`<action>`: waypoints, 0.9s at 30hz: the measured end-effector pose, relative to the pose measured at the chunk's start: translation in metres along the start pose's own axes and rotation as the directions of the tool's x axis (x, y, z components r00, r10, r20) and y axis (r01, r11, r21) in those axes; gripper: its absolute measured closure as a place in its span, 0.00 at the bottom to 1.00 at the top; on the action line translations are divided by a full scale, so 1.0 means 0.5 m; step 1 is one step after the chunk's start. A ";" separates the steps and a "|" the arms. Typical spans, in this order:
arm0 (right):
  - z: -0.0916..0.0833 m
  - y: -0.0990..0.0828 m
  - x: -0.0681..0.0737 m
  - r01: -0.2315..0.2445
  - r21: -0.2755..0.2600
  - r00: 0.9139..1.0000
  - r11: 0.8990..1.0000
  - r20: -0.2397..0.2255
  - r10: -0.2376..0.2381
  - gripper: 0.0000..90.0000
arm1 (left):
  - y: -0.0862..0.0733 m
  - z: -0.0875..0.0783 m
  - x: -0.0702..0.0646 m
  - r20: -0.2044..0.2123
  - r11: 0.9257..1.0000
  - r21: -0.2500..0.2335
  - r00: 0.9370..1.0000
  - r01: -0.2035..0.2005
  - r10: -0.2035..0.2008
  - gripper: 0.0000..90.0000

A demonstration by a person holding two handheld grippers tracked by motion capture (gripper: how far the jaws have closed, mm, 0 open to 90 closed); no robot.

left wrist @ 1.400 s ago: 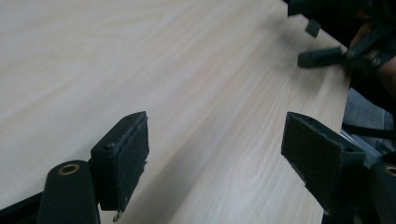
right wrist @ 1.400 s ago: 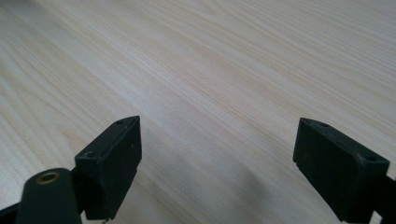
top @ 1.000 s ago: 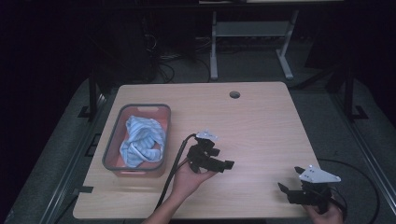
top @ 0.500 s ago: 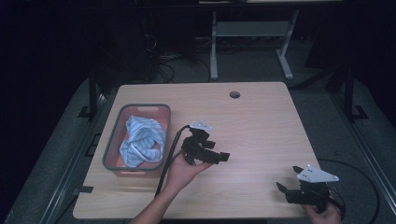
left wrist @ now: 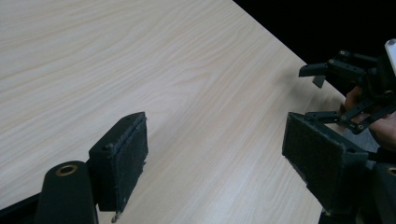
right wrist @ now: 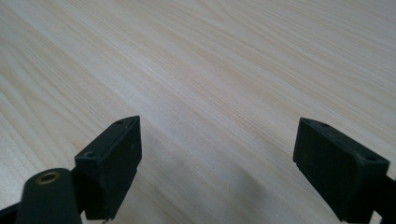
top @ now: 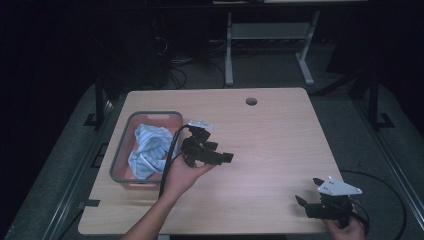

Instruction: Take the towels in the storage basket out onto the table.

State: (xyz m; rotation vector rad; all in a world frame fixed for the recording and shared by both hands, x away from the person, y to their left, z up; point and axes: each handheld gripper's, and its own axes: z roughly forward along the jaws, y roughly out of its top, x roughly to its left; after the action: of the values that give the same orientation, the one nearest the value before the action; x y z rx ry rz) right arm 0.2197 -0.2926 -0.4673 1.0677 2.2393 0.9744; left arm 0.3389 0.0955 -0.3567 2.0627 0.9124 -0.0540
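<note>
The left gripper (top: 220, 156) hovers beside the basket (top: 120, 150) holding blue cloth (top: 147, 150); its fingers stand open, empty. The right gripper (top: 310, 192) sits near the counter (top: 280, 140) corner; fingers open.

Lower part of the striped cloth (top: 147, 150) hidden behind the left gripper (top: 220, 156) and its cable, near the tabletop's (top: 260, 145) left edge. Right hand (top: 345, 231) cut off by the bottom edge of the high view, at the front right corner. Cloth's folds too small to make out.
</note>
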 end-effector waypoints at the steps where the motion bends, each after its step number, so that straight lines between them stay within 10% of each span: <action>1: 0.000 0.000 0.000 -0.001 0.000 1.000 1.000 0.000 0.001 0.16 | 0.002 -0.011 0.006 -0.017 1.000 -0.002 1.000 -0.002 0.002 0.24; 27: 0.000 0.000 0.001 0.003 0.004 1.000 1.000 0.001 -0.003 0.17 | -0.005 -0.141 0.102 -0.130 0.996 -0.042 0.988 0.083 -0.088 0.25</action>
State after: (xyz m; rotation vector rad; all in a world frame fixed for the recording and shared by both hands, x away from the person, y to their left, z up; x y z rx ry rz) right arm 0.2195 -0.2923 -0.4675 1.0666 2.2425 0.9680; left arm 0.3550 0.1775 -0.3317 2.0112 1.0755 0.0534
